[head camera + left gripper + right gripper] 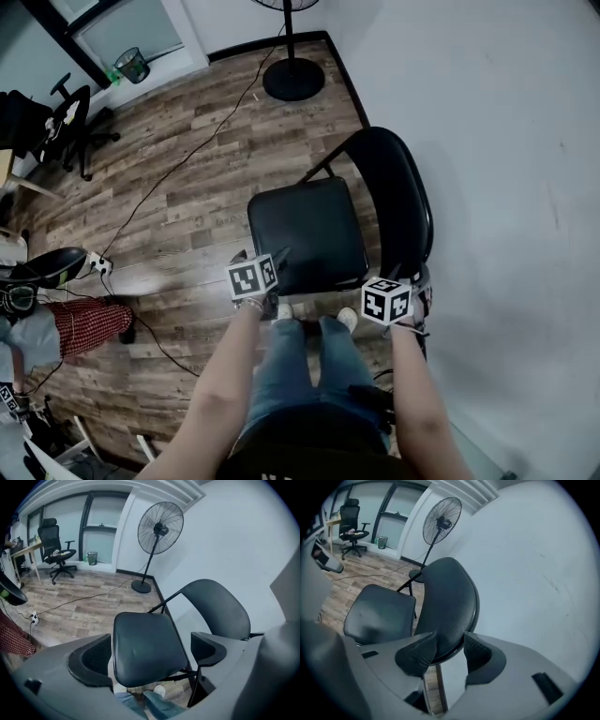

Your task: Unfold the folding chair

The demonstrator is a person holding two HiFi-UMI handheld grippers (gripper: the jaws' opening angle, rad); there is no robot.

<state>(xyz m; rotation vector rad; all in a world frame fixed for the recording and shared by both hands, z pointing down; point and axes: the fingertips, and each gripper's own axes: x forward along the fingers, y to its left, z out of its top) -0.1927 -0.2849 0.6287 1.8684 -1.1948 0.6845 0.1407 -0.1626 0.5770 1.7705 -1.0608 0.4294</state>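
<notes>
The black folding chair stands against the white wall, its seat [307, 234] folded down flat and its backrest [398, 202] upright. My left gripper [261, 255] hovers over the seat's near edge, jaws wide open and empty; in the left gripper view the seat [145, 641] shows between the fingers [93, 656], untouched. My right gripper [405, 279] sits at the backrest's near rim. In the right gripper view its pads [417, 656] clamp the rim of the backrest [447, 602], with the seat [379, 613] to the left.
A pedestal fan [292, 75] stands beyond the chair by the wall [506, 187]. A cable [187, 155] runs across the wood floor. An office chair [66, 122] and a bin [133, 66] are at far left. The person's shoes [314, 317] are at the seat's front.
</notes>
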